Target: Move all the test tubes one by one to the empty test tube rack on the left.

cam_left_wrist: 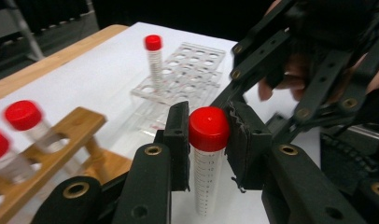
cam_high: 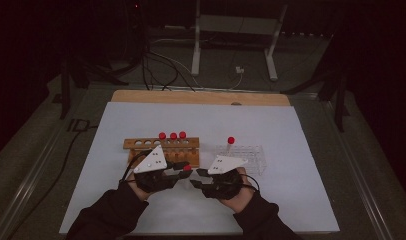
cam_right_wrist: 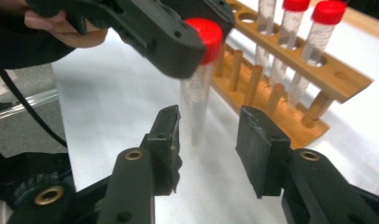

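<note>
The clear plastic tube with a smooth, slightly glossy red plastic cap (cam_left_wrist: 208, 140) has printed graduation marks down its see-through wall. The matt black fingers (cam_left_wrist: 178, 135) pressed on that cap carry rough, dull pads, on black plastic links with brass-coloured metal rivets. Beside the tube, the light-brown wooden rack (cam_right_wrist: 290, 74) looks smooth and unvarnished, with round dowel legs. Beyond it, the transparent plastic grid rack (cam_left_wrist: 187, 70) shines glassily on the matt white tabletop (cam_high: 271, 125).

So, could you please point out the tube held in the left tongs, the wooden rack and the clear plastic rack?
held tube (cam_left_wrist: 208, 128), left gripper view, on its red cap.
wooden rack (cam_high: 191, 144), high view, on the top rail's right end.
clear plastic rack (cam_high: 251, 155), high view, on the bare grid top.
</note>
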